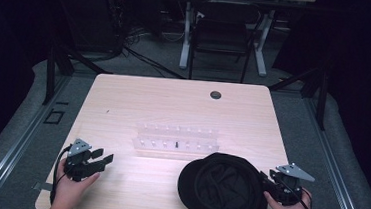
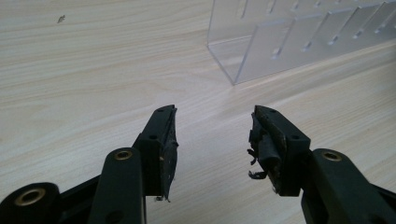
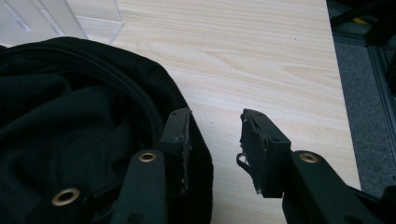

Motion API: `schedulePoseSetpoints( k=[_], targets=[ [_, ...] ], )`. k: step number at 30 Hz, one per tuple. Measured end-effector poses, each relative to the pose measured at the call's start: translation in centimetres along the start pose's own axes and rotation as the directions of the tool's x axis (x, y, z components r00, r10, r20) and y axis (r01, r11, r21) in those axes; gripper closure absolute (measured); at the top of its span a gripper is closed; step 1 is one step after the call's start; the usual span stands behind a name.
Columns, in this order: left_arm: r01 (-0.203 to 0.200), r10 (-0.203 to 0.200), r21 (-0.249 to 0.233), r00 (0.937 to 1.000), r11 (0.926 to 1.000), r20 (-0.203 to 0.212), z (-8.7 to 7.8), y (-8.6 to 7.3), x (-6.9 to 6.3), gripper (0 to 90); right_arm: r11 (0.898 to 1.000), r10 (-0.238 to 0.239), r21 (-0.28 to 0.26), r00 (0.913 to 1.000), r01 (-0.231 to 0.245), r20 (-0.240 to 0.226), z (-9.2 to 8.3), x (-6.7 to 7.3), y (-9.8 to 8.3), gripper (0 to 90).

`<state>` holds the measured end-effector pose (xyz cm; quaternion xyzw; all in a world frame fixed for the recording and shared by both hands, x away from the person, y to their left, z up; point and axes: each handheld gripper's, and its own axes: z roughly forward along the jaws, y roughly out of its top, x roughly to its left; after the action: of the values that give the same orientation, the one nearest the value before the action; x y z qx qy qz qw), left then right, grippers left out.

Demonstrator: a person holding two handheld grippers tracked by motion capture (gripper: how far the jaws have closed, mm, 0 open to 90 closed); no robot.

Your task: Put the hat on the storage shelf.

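Hat lies brim-up near the table's front edge, toward its right corner. My right gripper, jaws spread and empty, sits against its rim; my left gripper waits spread near the front left corner. I'd pinch only the rim, squarely, before lifting.

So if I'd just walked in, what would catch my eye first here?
Probably the black hat, lying open side up at the near right of the pale wooden table. Behind it stands a clear plastic rack. A person holds the left gripper and right gripper, jaws open, the right one at the hat's edge.
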<state>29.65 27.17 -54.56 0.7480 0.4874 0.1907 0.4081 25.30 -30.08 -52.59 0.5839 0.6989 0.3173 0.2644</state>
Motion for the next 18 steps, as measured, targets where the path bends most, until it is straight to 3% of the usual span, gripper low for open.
schedulePoseSetpoints(
  k=[4,6,8,10,11,12,18],
  targets=[
    [0.016,-0.016,-0.002,0.9999,0.9999,0.006,0.0,-0.1,-0.2,51.1,0.999,0.041,0.021,0.9992,-0.041,0.004,-0.3,-0.5,0.4,62.4],
    [0.009,-0.009,0.012,1.0,0.9999,0.001,-0.1,-0.1,-0.2,51.1,0.996,0.08,0.036,0.9967,-0.08,-0.015,-0.5,-0.7,0.8,63.4],
    [0.003,-0.003,0.005,1.0,1.0,0.004,-0.1,-0.1,-0.3,51.4,0.994,0.091,0.065,0.9954,-0.089,-0.03,-0.7,-0.6,1.3,63.6],
    [0.007,-0.007,0.003,1.0,1.0,0.006,-0.1,-0.1,-0.3,51.4,0.994,0.032,0.104,0.9994,-0.031,-0.013,-0.8,-0.2,1.8,63.6],
    [0.007,-0.007,0.003,1.0,1.0,0.006,-0.1,-0.1,-0.3,51.8,0.994,0.032,0.104,0.9994,-0.031,-0.013,-0.8,-0.2,1.8,63.6],
    [0.026,-0.026,-0.005,0.9996,0.9997,0.013,-0.1,-0.2,-0.2,51.9,0.988,-0.006,0.152,0.9999,0.007,-0.009,-0.9,0.0,2.1,63.2],
    [0.03,-0.03,0.0,0.9993,0.9995,0.022,-0.1,-0.4,-0.4,53.3,0.974,-0.038,0.221,0.9979,0.049,-0.053,-1.4,0.3,3.0,61.7]
  ],
)
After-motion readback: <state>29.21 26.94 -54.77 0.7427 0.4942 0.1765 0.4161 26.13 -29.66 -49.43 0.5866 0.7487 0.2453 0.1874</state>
